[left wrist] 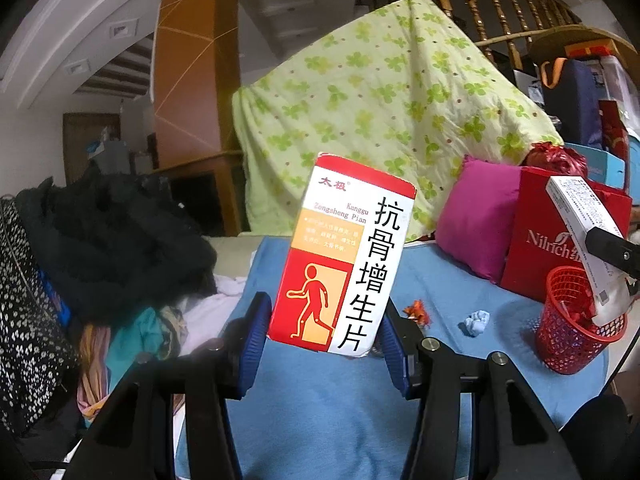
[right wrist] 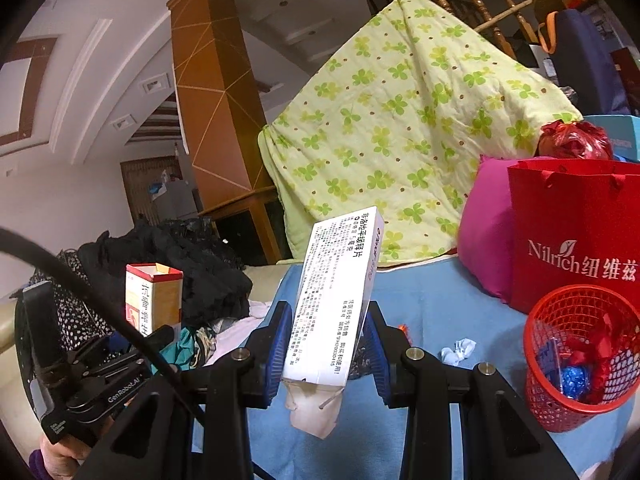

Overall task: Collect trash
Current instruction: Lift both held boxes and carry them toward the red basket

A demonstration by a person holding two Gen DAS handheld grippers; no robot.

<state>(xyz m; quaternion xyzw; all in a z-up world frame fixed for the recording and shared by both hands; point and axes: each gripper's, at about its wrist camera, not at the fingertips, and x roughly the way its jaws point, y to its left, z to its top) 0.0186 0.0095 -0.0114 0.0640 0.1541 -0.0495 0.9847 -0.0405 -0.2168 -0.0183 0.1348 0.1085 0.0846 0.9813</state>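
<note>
Held: red-and-white medicine box (left wrist: 344,256), clamped in my left gripper (left wrist: 324,348); long white carton (right wrist: 336,300), clamped in my right gripper (right wrist: 328,356), both above the blue cloth (left wrist: 320,400). Destination: red mesh basket (right wrist: 580,356) at the cloth's right edge. I should centre each box over the rim before letting go, the long carton end-first.

Left gripper (left wrist: 325,334): jaws partway apart, blue pads pressed on the lower sides of a red box (left wrist: 343,254), which stands nearly upright and leans a little right.
Left gripper pose: pointing forward and slightly down; in the right wrist view it shows at far left (right wrist: 132,354), side-on, black body with a cable over it.
Left hand (right wrist: 56,458): only a bit of it shows at the bottom left corner, under the gripper body.
Right gripper (right wrist: 328,354): jaws fairly narrow, pads clamped on a white box (right wrist: 334,300) near its lower end; the box tilts right.
Right gripper pose: pointing forward, slightly down; one black finger shows at the right edge of the left wrist view.
</note>
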